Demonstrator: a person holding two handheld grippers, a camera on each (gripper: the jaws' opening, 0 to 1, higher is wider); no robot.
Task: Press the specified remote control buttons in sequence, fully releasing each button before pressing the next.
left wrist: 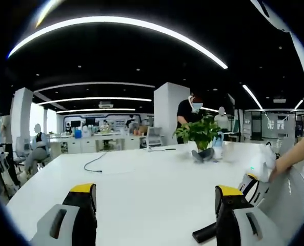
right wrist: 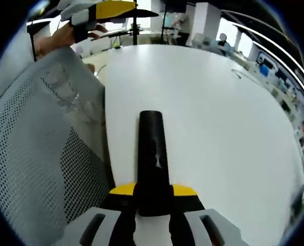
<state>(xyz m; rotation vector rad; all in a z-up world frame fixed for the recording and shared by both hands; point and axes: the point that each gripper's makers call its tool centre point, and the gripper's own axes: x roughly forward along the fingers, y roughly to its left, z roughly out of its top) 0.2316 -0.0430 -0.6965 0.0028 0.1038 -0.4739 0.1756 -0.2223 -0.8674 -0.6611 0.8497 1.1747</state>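
bright ceiling light strips [left wrist: 116, 23] glare above the white table [left wrist: 141, 179]; fisheye edges bend and blur.

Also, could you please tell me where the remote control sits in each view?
Left gripper view: the remote control is at the bottom, its dark end poking out beside the right-hand jaw.
Right gripper view: centre, lying lengthwise between the jaws.
Shared landmark: the mesh chair back.
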